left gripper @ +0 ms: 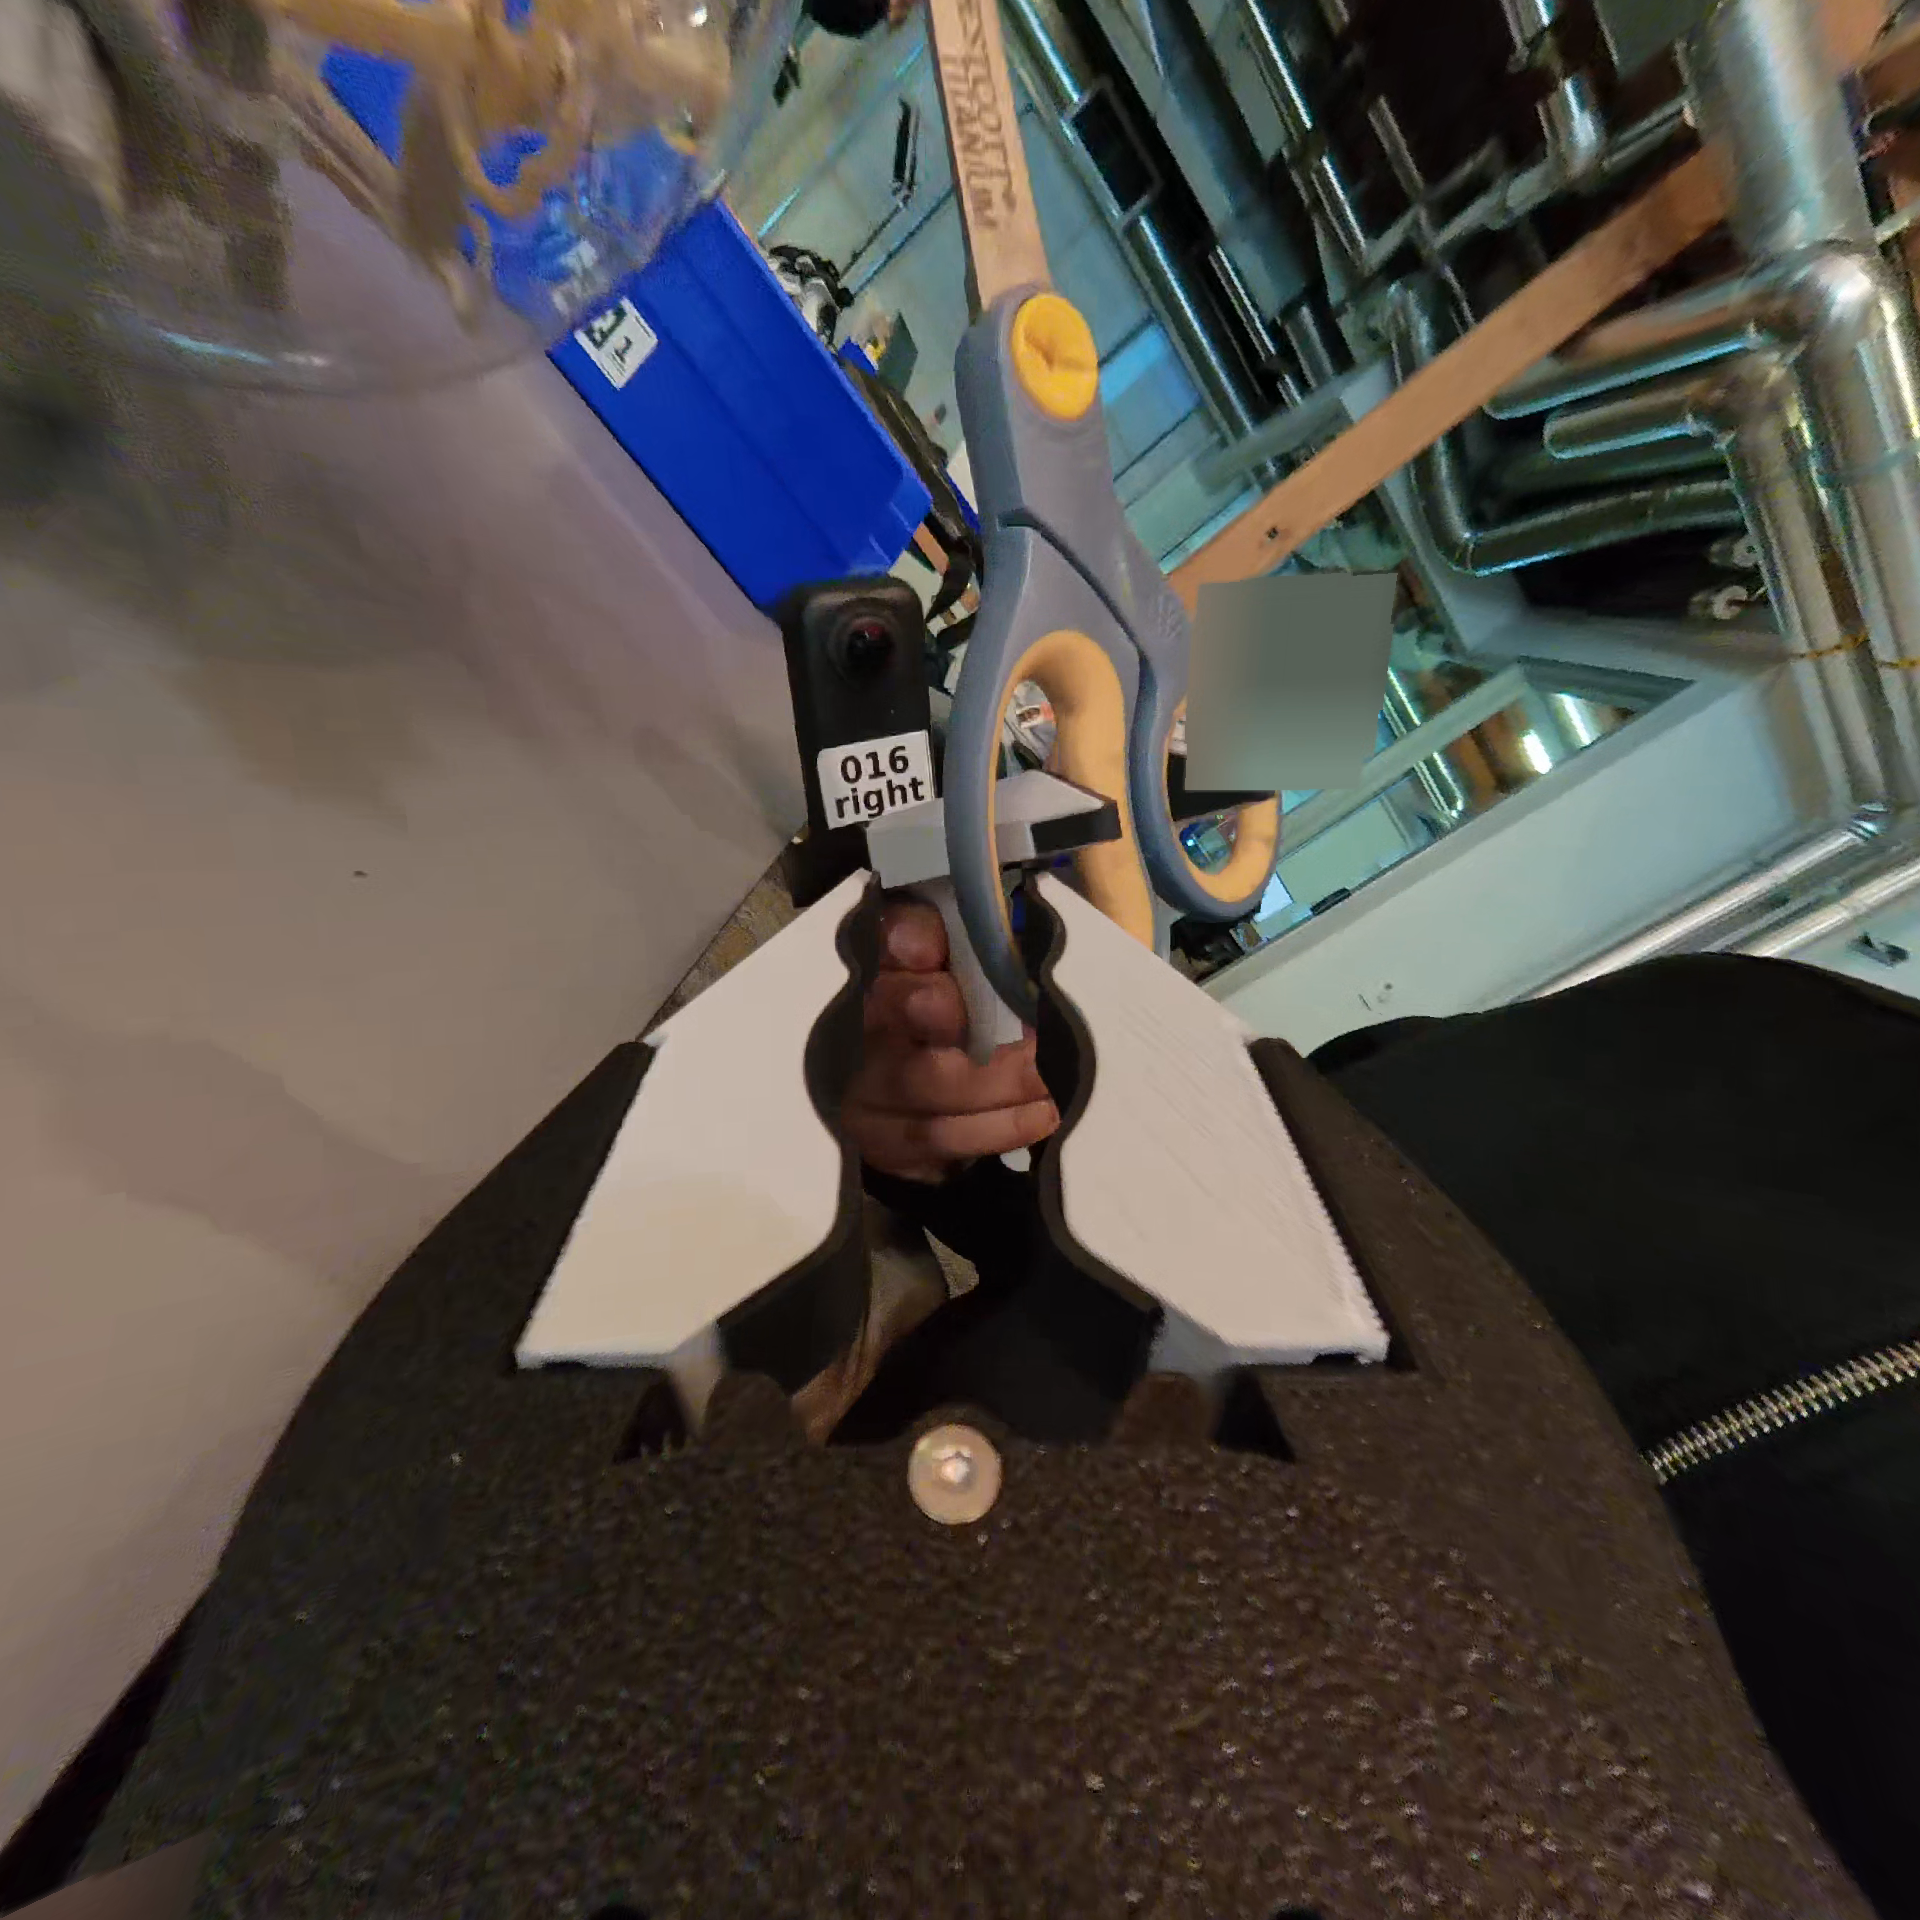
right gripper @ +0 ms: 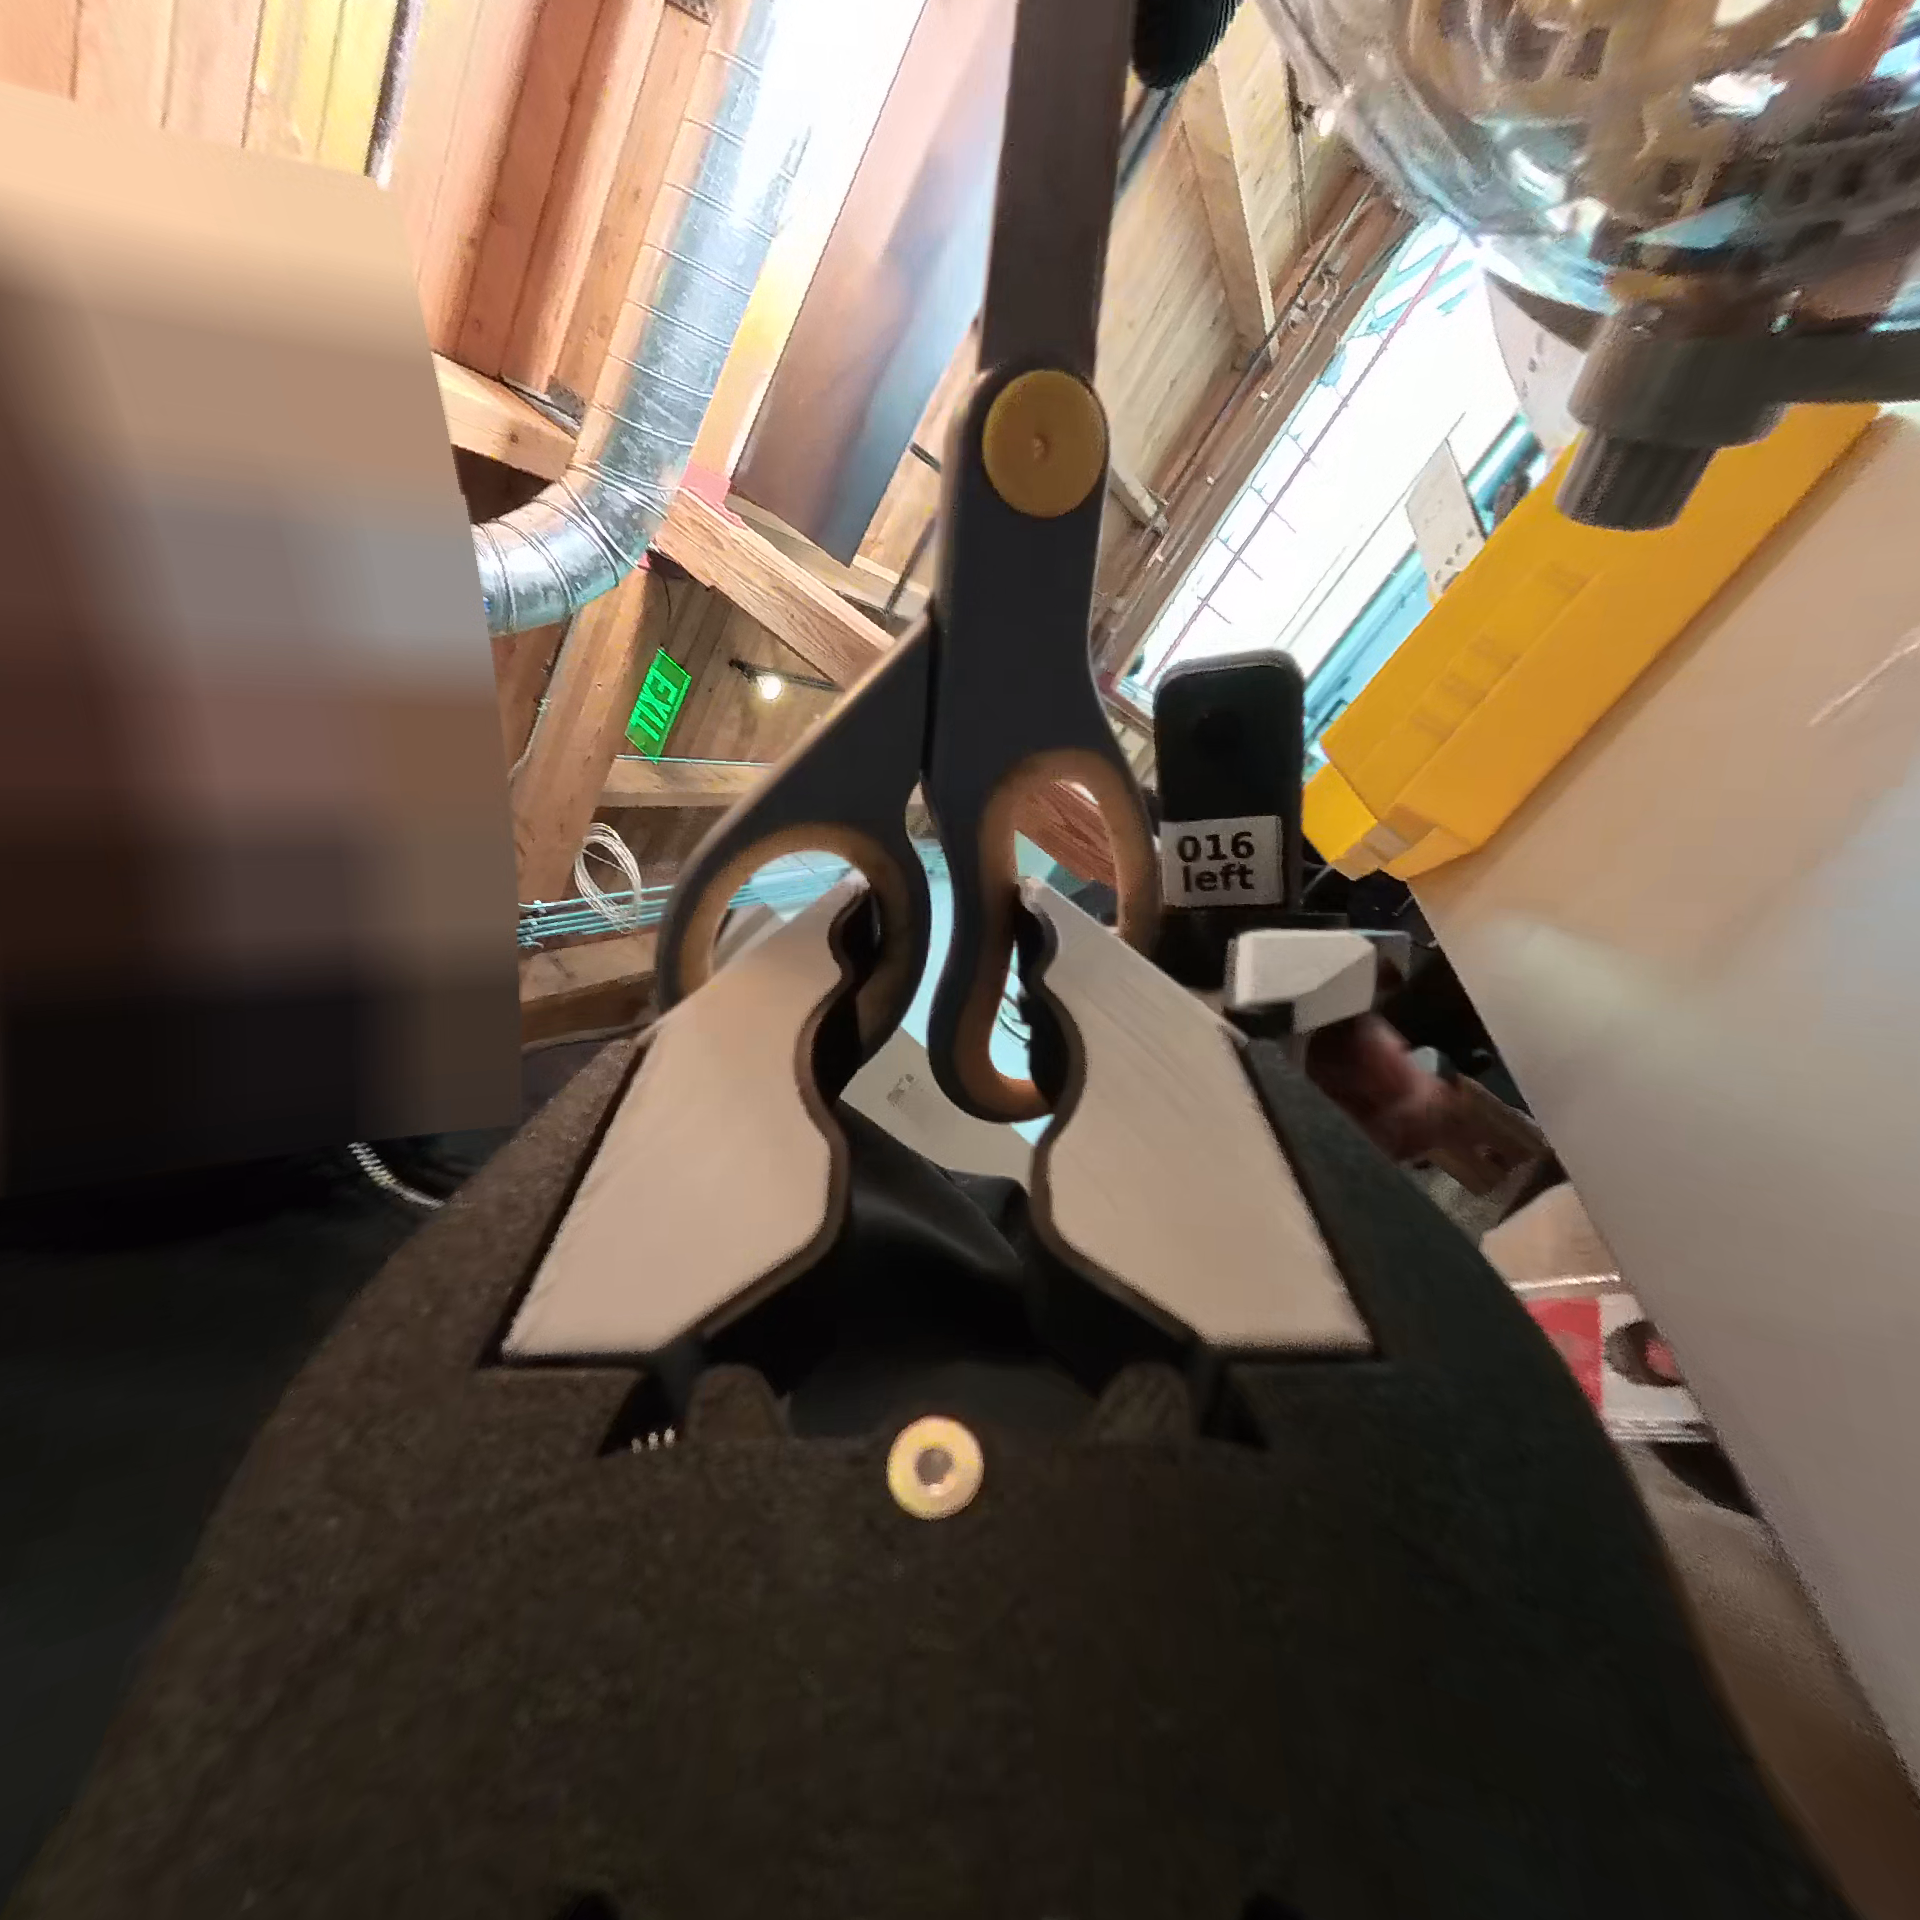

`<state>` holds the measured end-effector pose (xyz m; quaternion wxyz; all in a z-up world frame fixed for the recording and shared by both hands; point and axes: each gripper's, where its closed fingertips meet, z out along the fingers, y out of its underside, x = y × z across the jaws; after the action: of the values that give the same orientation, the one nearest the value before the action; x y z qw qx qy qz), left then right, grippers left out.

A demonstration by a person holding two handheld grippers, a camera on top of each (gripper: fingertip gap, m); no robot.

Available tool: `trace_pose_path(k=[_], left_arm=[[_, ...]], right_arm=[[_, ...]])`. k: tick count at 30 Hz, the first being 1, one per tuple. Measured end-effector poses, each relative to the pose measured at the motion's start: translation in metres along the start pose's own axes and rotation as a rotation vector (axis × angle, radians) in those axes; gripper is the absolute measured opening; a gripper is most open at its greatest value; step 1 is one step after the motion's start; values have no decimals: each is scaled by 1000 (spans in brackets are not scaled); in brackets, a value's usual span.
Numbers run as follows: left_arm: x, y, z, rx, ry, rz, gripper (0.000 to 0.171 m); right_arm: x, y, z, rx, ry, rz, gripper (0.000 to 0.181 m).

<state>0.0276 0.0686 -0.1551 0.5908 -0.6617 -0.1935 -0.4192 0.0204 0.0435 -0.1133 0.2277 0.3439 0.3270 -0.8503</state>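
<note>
A pair of scissors [right gripper: 1018,644] with grey and yellow handles points blade-up in front of both cameras. My right gripper [right gripper: 945,894] is shut on the scissors' handle loops. The long loop hangs down between its white fingers, and the round loop sits around its left fingertip. In the left wrist view the scissors [left gripper: 1049,499] stand just past my left gripper [left gripper: 954,883], which is open. The long loop's outer bar shows between its fingertips, and a hand shows through the gap. One grey finger [left gripper: 1029,810] of the right gripper crosses behind that loop. The left gripper's fingers [right gripper: 1299,966] sit apart, right of the scissors.
A clear glass bowl [left gripper: 312,156] holding tan pieces hangs close at the top of both views [right gripper: 1610,135]. A white table [left gripper: 312,831] carries a blue bin [left gripper: 748,416] and a yellow bin [right gripper: 1558,623]. A person's black zipped jacket [left gripper: 1662,1247] is close by. Wooden beams and metal ducts are overhead. Some 4 centimetres of space lies between my two pairs of fingers.
</note>
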Motion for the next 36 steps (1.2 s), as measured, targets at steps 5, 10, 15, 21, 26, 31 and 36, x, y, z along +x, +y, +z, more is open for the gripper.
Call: trace_pose_path(k=[5,10,15,21,26,31,36], left_arm=[[-7,-7,2,14,-104,74,6],[-13,-20,-3,56,-200,133,5],[-7,-22,-1,97,-105,27,5],[-1,-30,-6,158,46,-115,3],[2,-28,-2,136,31,-72,3],[4,-34,-7,178,104,-137,4],[8,-33,-5,170,101,-110,4]], right_arm=[[11,-10,-7,42,113,-60,25],[29,-24,-16,109,316,-205,47],[32,-26,-21,86,402,-227,63],[17,-21,-28,-8,350,-151,63],[10,-26,-39,-43,384,-254,74],[-9,-27,-51,-100,356,-301,67],[-20,-32,-65,-104,354,-319,67]])
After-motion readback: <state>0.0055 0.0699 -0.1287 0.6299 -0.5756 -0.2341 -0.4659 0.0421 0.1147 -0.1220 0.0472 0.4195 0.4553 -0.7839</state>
